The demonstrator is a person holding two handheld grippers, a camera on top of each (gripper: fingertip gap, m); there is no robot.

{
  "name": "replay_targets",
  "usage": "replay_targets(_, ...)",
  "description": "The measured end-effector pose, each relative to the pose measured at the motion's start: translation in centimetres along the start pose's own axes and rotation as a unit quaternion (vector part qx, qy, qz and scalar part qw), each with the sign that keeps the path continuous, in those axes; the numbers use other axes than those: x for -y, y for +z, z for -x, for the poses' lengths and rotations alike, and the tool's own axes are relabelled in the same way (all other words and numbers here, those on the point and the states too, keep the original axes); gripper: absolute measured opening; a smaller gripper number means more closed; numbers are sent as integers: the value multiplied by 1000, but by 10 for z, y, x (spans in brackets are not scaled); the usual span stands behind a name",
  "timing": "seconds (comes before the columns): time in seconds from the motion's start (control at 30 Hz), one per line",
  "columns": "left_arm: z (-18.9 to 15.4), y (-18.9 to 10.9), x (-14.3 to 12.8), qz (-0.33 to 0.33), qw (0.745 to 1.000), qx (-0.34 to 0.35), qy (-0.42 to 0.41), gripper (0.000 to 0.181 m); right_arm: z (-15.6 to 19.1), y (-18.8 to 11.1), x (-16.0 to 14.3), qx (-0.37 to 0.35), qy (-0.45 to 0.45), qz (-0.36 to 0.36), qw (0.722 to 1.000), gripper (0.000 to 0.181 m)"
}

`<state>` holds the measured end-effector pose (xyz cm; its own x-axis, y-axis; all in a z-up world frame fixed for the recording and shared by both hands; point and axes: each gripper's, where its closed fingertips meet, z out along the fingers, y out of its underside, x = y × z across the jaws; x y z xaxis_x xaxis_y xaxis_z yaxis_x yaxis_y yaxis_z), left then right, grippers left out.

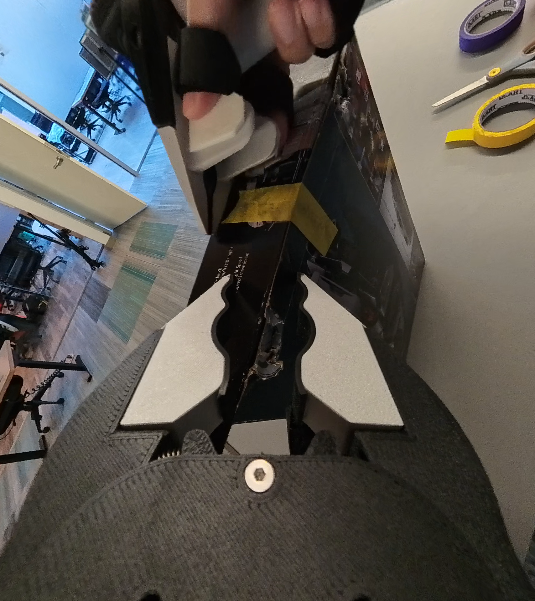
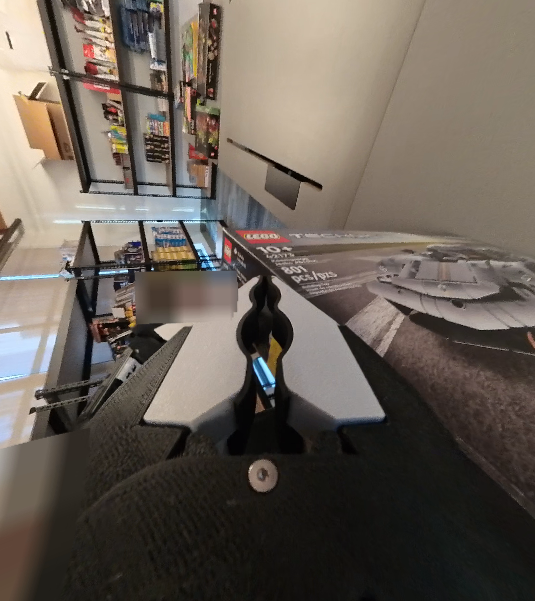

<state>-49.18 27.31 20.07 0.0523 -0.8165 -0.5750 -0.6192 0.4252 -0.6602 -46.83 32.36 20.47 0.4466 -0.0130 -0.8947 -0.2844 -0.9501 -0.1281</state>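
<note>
Left wrist view: left gripper astride a black toy box edge on the grey desk, jaws apart, yellow tape strip ahead. Right gripper nearly closed on a small metallic blue piece (identity unclear). Yellow tape roll, purple tape roll, scissors nearby.

Left gripper: grey fingers spread apart, jaws standing on either side of a dark edge. Right gripper: fingertips nearly touching, jaws closed on something thin (only a sliver shows between them). In the left wrist view, a gloved hand grips the right gripper's grey body from above, bare fingertips curled around it.
</note>
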Motion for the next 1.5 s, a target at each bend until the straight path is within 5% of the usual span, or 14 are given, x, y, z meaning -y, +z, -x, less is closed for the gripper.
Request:
replay_targets(0.23,0,0,0,-2,1000,-3,-1,35,8,-10,-11,29,-22,-1,999,0)
replay_targets(0.43,-1,-1,0,-2,1000,-7,0,35,-16,-19,-7,-38,-35,-30,998,0)
replay_targets(0.57,-1,-1,0,-4,1000,-8,1,35,-3,-12,-54,18,-20,27,999,0)
replay_targets(0.67,0,-1,-1,-3,1000,-8,-1,35,13,-16,-56,41,-97,-13,994,0)
replay_targets(0.73,0,-1,-1,-1,1000,-9,-3,35,16,-17,-71,-5,-237,-1,972,0)
replay_targets(0.83,-1,-2,-1,-1,1000,-9,-2,35,-5,-7,-84,-115,-425,-19,898,0)
replay_targets(0.97,1,-1,-2,2,1000,0,5,36,-21,0,-66,-212,-540,-24,814,0)
replay_targets(1.07,3,2,-3,9,1000,14,21,35,-27,-5,-56,-285,-626,-71,722,0)
replay_targets(1.17,2,0,-2,8,1000,-1,0,35,-56,-9,-77,-277,-631,-60,722,0)
replay_targets(1.3,12,-15,11,-55,996,22,-69,31,-26,-89,-97,-132,-646,-250,709,0)
replay_targets(1.33,25,-30,20,-98,986,55,-122,32,-30,-110,-99,-98,-650,-278,700,24)
replay_targets(1.4,50,-72,28,-190,948,100,-234,48,-62,-134,-82,-82,-617,-296,725,112)
replay_targets(1.43,57,-91,23,-222,929,113,-276,63,-83,-136,-72,-81,-610,-277,738,132)
replay_targets(1.5,56,-103,-5,-242,903,107,-338,100,-111,-124,-55,-56,-602,-237,760,142)
